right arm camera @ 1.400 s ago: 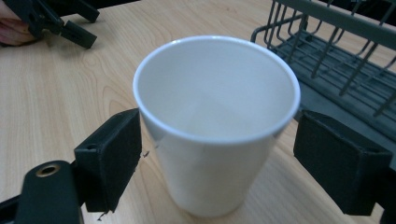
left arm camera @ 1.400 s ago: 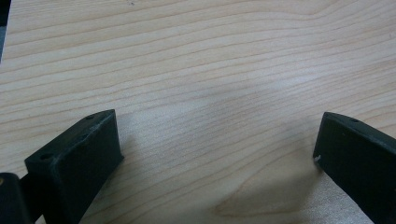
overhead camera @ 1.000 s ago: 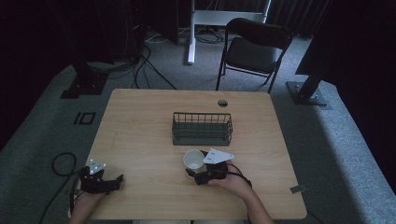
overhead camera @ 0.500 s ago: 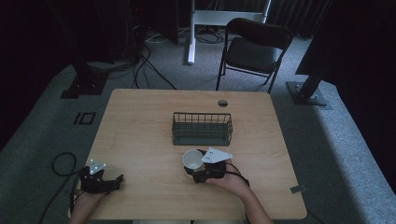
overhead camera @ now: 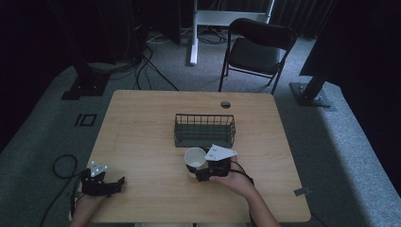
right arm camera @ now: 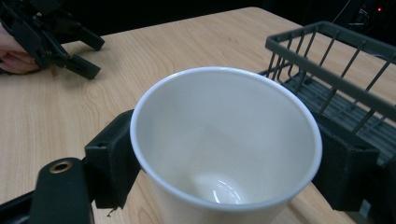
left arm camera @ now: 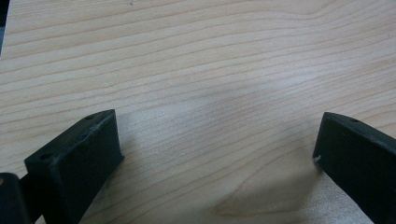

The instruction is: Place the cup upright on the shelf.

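A white paper cup (right arm camera: 224,135) stands upright and empty between the jaws of my right gripper (right arm camera: 224,154), which is shut on its sides. In the high view the cup (overhead camera: 195,157) and right gripper (overhead camera: 196,169) sit just in front of the dark wire basket (overhead camera: 204,128), near the table's front middle. I cannot tell whether the cup rests on the table or hangs just above it. My left gripper (overhead camera: 119,185) lies at the front left corner, and its jaws are open over bare wood (left arm camera: 215,135). It also appears far off in the right gripper view (right arm camera: 86,56).
The wire basket (right arm camera: 336,70) is empty and close on the cup's far side. A round cable hole (overhead camera: 225,104) lies near the table's back edge. Behind the table stands a folding chair (overhead camera: 255,49). Cables trail on the floor at the left.
The right gripper and the cup have shifted very slightly towards the basket. The left gripper has not moved.
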Demonstrator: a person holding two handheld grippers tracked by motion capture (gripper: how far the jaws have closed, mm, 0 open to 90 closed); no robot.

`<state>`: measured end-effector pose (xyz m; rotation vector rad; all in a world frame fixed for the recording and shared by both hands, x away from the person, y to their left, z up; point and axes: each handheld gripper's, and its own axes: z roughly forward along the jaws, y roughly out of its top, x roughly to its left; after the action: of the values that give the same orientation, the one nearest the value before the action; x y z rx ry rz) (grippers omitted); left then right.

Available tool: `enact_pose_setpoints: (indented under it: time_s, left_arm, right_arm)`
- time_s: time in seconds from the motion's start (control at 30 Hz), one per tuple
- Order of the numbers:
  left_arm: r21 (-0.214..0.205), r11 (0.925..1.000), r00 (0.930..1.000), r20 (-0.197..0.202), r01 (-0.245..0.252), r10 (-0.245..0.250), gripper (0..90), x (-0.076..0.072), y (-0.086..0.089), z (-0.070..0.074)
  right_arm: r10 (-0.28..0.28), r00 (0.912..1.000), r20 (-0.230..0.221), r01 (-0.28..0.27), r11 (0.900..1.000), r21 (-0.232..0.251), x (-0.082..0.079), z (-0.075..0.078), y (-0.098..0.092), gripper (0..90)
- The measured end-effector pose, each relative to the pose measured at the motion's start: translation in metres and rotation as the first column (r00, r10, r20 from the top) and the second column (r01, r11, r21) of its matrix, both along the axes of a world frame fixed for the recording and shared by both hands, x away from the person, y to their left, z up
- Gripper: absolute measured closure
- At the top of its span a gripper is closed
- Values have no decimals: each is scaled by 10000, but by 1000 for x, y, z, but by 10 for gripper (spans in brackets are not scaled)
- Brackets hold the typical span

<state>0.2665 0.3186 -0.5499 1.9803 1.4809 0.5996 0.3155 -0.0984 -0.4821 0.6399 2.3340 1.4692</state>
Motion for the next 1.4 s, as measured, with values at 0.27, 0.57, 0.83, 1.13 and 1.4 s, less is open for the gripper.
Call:
enact_pose_setpoints:
  time_s: [0.27,0.57,0.83,1.13,1.4]
  left_arm:
    - [-3,10000,10000,14,-6,6,9,0,0,0]
    - [-1,10000,10000,9,-4,4,9,0,0,0]
    - [3,10000,10000,8,-2,2,9,0,0,0]
    - [4,10000,10000,8,0,0,9,0,0,0]
    - [3,10000,10000,10,-3,3,9,0,0,0]
  right_arm:
    - [117,9997,225,-118,9999,24,5,20,2,197]
    - [18,9994,336,-28,9996,279,13,37,3,197]
    - [-199,9982,574,174,9988,452,21,51,6,197]
    - [-802,9935,813,748,9949,676,34,66,8,198]
    - [-1684,9802,1040,1604,9837,808,50,82,9,198]
